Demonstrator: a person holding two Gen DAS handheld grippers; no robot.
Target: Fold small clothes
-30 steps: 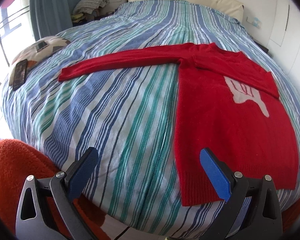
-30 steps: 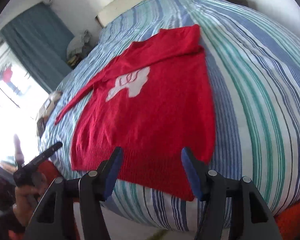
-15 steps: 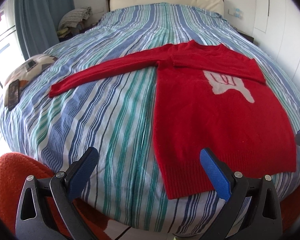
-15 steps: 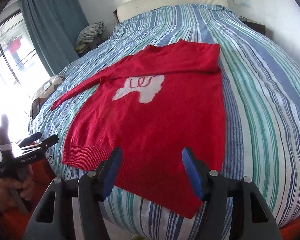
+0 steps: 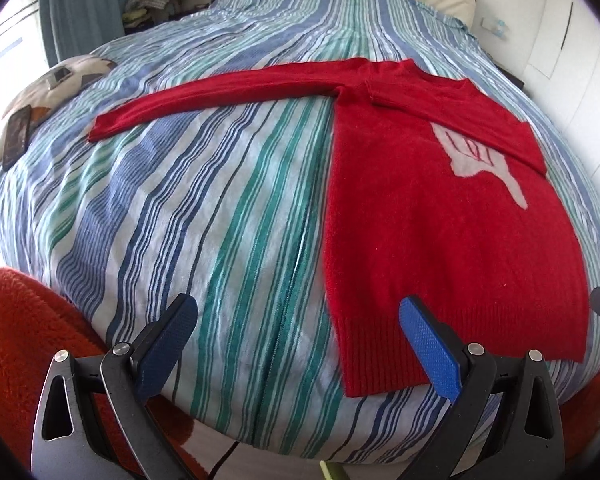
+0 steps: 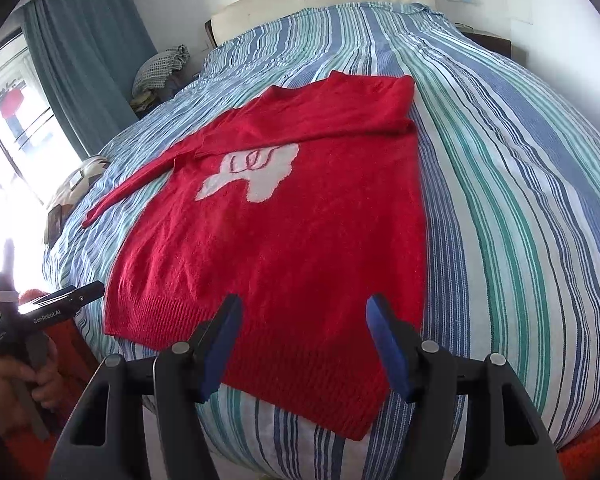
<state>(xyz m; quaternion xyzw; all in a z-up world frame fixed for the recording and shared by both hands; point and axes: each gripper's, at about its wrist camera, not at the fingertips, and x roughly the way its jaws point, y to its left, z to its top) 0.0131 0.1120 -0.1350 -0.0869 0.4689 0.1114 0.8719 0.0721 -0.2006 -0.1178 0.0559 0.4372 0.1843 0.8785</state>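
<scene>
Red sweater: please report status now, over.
Left gripper open, empty. Right gripper open, over hem. Red sweater flat on bed, one sleeve folded. Nothing blocking.

Sweater [image 5: 440,232]: red knit, fuzzy matt nap; ribbed hem; pale knitted-in motif [image 6: 252,172], same soft finish.
Bed cover [image 5: 220,208]: woven striped cloth, matt, lightly creased.
Headboard [image 6: 320,0]: cream, smooth, looks like leather or vinyl, slight sheen.
Left gripper [image 5: 298,344]: blk plastic arms, semi-gloss; blue pads w/ fine dimpled texture; bright metal pins.
Right gripper [image 6: 304,344]: same build.
Curtain [image 6: 84,52]: teal cloth, matt.
Orange fabric [image 5: 16,328]: coarse, fleecy pile.
</scene>
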